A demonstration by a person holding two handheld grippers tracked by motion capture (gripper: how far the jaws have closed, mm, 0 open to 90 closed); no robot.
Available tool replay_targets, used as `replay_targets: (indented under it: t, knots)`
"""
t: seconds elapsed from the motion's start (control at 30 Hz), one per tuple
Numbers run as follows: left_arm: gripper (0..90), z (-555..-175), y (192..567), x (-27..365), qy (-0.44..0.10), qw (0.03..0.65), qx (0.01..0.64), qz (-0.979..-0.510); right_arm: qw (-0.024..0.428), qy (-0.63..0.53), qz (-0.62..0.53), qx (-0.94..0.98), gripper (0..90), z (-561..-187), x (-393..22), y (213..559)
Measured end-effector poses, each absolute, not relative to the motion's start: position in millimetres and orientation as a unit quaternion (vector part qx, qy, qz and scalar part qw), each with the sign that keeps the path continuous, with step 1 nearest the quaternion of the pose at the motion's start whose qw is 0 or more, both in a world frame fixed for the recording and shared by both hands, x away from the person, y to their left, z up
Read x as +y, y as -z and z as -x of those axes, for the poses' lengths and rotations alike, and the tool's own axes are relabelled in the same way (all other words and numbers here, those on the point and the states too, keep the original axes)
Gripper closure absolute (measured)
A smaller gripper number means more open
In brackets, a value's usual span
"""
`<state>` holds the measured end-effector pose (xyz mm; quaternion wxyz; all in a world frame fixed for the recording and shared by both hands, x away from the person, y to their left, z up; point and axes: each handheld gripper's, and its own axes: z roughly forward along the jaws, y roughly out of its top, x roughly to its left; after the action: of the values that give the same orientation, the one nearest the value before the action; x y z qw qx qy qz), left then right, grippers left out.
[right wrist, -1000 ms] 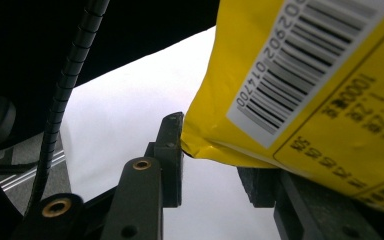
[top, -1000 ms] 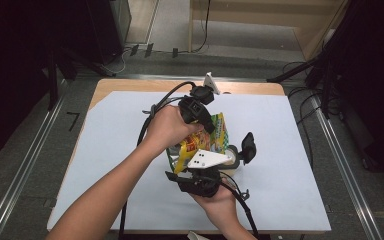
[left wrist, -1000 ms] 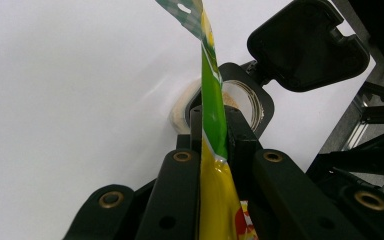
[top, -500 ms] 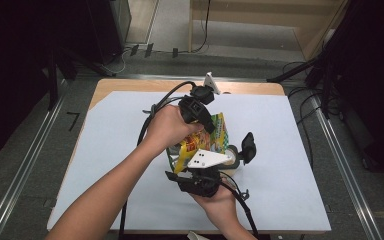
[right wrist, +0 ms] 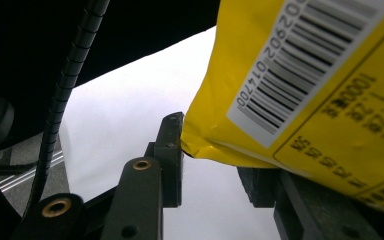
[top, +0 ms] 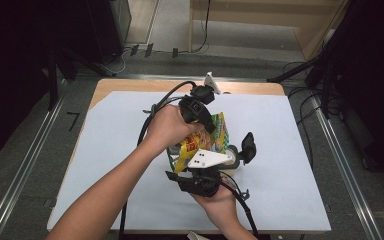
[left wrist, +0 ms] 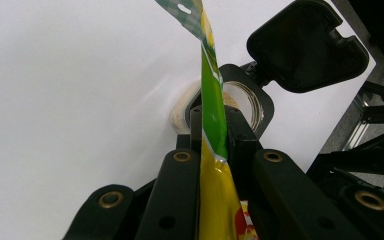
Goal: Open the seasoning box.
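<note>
While you hold both grippers over the middle of the white sheet that covers the table, the yellow and green pouch hangs between them, tilted, just at 9 o'clock of the open jar.

Your left gripper comes at the pouch from 11 o'clock. Its jaws are pressed together on the pouch's thin green upper edge, with the film flat between the pads.

Your right gripper sits at 6 o'clock of the pouch, under the grey plate. In the right gripper view its jaws stand partly apart, and the pouch's yellow lower corner, the side with the barcode, sits between them. The corner touches the left pad; the pouch hides the right pad's face, so you cannot tell whether it is clamped.

Look past the left jaws and you see the jar's mouth. It holds something pale and tan near the rim, too small to identify. Its black hinged lid stands flipped up at 1 o'clock of the mouth.
</note>
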<state>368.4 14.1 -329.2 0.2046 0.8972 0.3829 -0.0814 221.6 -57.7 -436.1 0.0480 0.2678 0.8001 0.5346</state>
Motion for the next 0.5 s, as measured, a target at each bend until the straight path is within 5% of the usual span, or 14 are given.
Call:
replay_targets:
  t: [0.5]
  knots:
    - [86.0,-368.6,329.5,12.9,0.081,0.206,0.382,-0.897,0.048,-0.535,-0.269,0.800,67.0,-221.7,-58.4,435.8]
